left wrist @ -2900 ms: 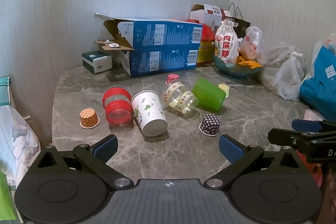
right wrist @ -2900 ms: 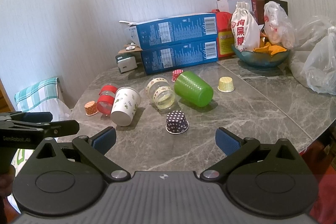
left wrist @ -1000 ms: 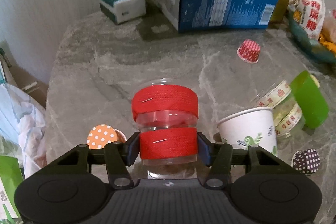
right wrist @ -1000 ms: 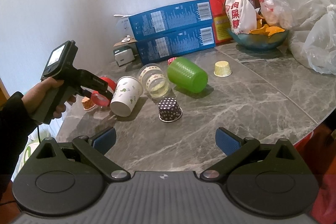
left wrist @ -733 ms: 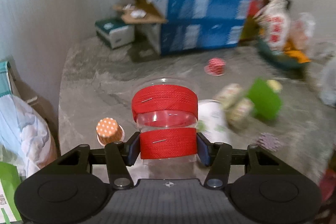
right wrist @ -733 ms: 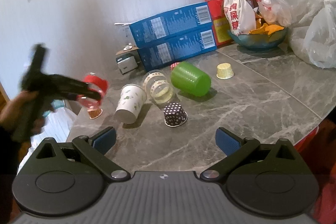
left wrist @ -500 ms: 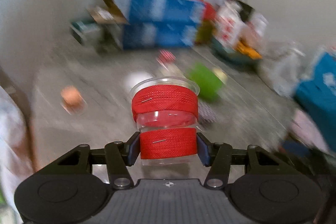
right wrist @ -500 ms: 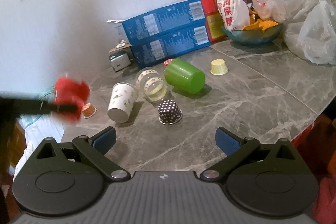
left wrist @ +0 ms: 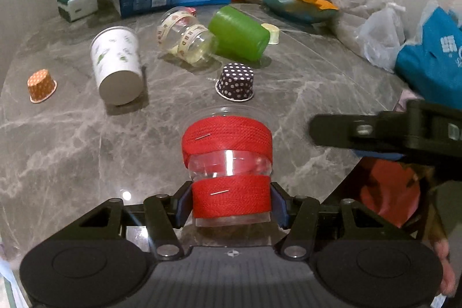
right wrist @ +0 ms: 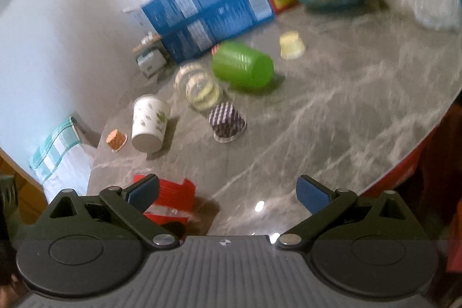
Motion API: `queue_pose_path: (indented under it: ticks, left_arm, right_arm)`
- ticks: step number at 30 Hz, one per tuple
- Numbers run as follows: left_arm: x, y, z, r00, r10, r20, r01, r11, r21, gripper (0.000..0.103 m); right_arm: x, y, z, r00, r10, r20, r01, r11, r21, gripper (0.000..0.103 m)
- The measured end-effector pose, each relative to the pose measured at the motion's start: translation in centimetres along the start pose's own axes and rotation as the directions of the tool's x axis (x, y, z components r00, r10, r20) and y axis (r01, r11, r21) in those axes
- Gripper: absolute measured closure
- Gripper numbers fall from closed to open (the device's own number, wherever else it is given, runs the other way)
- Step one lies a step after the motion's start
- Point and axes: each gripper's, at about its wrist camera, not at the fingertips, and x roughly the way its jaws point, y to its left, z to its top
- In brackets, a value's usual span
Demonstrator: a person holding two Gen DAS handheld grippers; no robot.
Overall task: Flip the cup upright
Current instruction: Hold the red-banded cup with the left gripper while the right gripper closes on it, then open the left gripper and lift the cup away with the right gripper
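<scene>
Holding: left gripper clamps red-banded clear cup, near polka-dot cup.
Right gripper: spread, empty.
Progress: cup lifted; setting upright remains.

Dim indoor light; right view motion-blurred; fisheye edges warped.

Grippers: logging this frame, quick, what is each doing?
Left gripper: shut on the red-banded clear cup.
Right gripper: open, holding nothing.
</scene>
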Motion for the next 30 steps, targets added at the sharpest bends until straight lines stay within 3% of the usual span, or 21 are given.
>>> queue_pose_path:
  ticks: [8, 16, 23, 30]
  left_arm:
    - [0.3, 0.4, 0.1, 1.000, -0.018, -0.006, 0.018, 1.000, -0.014, 0.044]
    - [0.3, 0.8, 0.0, 0.999, -0.037, -0.009, 0.036, 0.999, -0.031, 0.044]
    - [0.4, 1.1, 0.0, 0.998, -0.056, -0.014, 0.055, 0.998, -0.037, 0.044]
    - [0.4, 1.4, 0.1, 0.997, -0.070, -0.017, 0.069, 0.997, -0.043, 0.044]
  right_arm:
    - [4.6, 0.9, -0.1, 0.970, 0.136, -0.199, -0.108, 0.983, 0.146, 0.001]
    - [6.4, 2.0, 1.0, 0.963, 0.140, -0.229, -0.094, 0.975, 0.202, 0.002]
    - [6.8, 3.4, 1.0, 0.960, 0.096, -0.264, -0.060, 0.988, 0.141, 0.028]
    - [7.1, 3.9, 1.1, 0.958, 0.075, -0.276, -0.049, 0.994, 0.101, 0.035]
